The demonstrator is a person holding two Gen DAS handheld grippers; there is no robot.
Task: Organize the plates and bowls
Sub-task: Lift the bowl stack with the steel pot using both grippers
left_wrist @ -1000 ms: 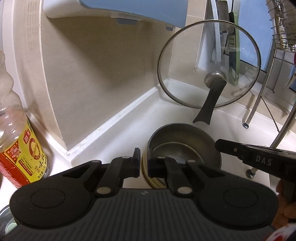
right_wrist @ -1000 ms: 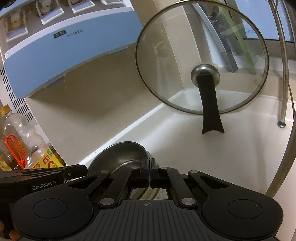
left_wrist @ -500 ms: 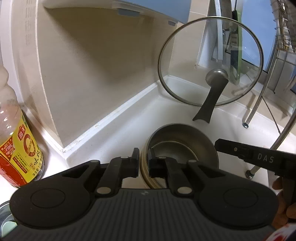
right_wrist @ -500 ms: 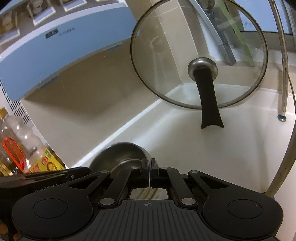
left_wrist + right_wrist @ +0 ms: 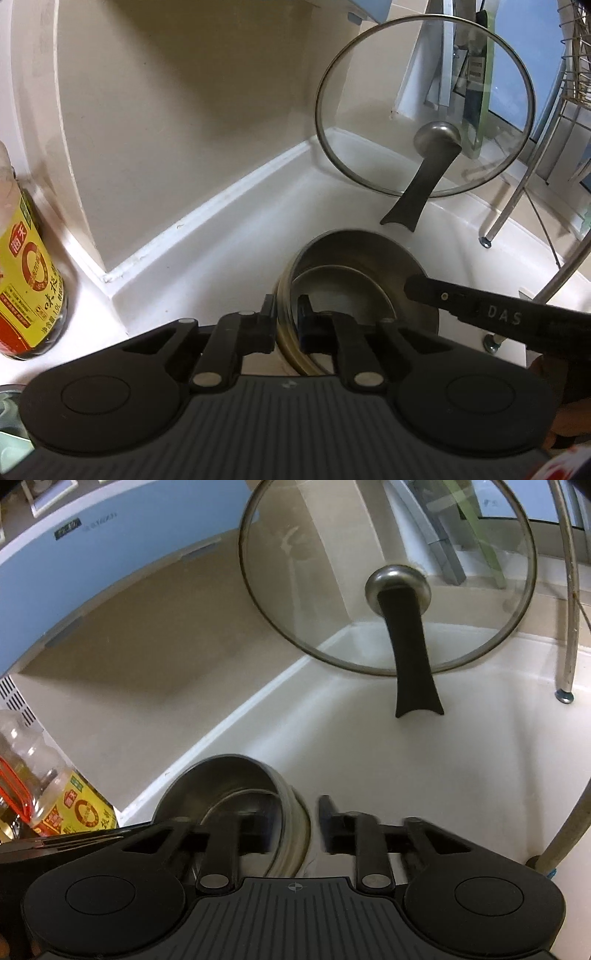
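Since the earlier frame the right gripper (image 5: 314, 825) has just been opening, its fingers apart astride the nested steel bowls' (image 5: 354, 266) right rim; the left gripper (image 5: 286, 317) clamps the left rim. Beyond on the white counter (image 5: 406, 775), a glass lid (image 5: 424, 122) leans by the wire rack's leg (image 5: 517, 199); a yellow-labelled bottle (image 5: 26, 288) stands left.

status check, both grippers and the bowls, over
Left hand-held gripper shut on bowl stack rim. Right just opening, rim between pads. Glass lid behind, clear.
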